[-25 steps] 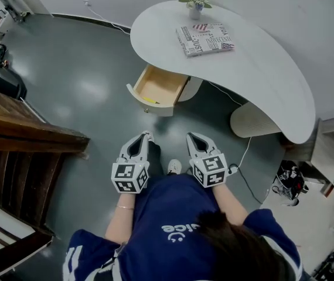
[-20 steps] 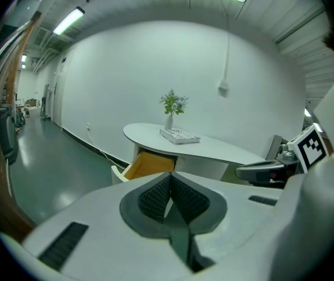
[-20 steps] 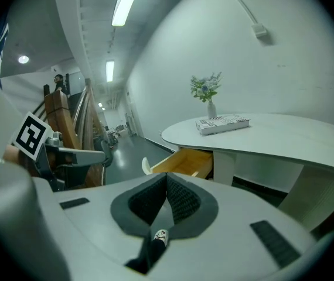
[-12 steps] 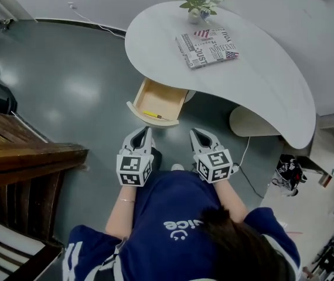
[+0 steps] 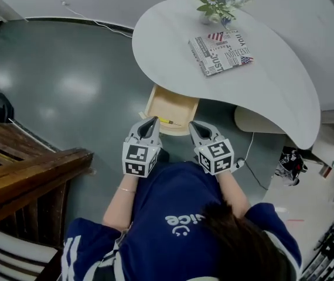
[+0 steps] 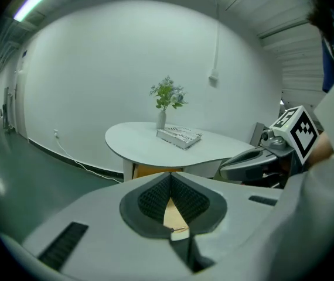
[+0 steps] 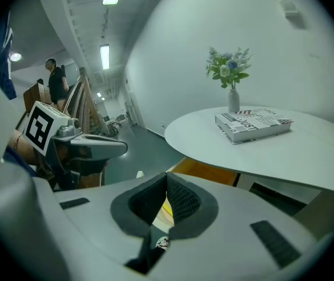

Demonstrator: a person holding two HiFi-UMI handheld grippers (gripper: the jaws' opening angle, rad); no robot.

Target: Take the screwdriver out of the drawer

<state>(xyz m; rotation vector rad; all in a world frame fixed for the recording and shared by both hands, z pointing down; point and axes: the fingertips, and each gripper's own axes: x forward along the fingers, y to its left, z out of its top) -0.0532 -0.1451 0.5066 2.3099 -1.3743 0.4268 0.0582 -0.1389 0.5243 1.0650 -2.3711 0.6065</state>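
At a curved white table (image 5: 272, 92) in a grey-floored workshop, a person stands over an open wooden drawer (image 5: 161, 101) pulled out from under the tabletop, with a tool in each hand poised just short of its front edge. The left tool (image 5: 153, 120) and the right tool (image 5: 192, 124) both have their ribbed pads drawn together at the tips, and neither has hold of anything. The screwdriver (image 5: 167, 122), with a yellow handle and a thin dark shaft, lies flat inside the drawer close to its near front wall, between the two tools and apart from both. It looks light and rigid, though its smooth round handle would likely roll or slip under a loose pinch. The yellow handle, taken across its width, seems the surest place to grip. On the table sit a vase of flowers (image 5: 220, 4) and a book (image 5: 222, 51) with a newsprint-style cover, on which the word "JUST" and a stars-and-stripes motif can be read. The smaller type is too fine to read.
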